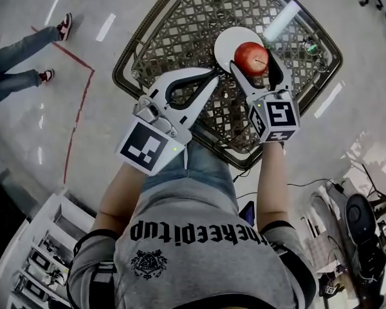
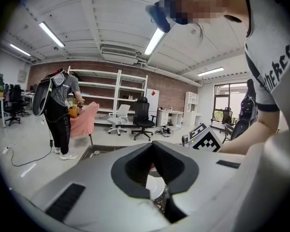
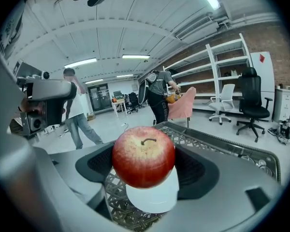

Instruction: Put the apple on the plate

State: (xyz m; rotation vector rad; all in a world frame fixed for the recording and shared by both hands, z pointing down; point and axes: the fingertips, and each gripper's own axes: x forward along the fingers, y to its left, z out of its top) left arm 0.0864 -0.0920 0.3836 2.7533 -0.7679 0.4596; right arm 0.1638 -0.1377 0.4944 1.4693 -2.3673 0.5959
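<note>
Two grippers | we grip the apple [image 3: 143,156] between the fingers of the right gripper [image 1: 252,58], over the plate [image 1: 228,42] | left gripper [image 1: 212,77] fingers closed, empty

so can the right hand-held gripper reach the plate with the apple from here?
Probably yes: the right hand-held gripper holds the apple over the plate, nothing between; the left hand-held gripper sits off to the side.
</note>
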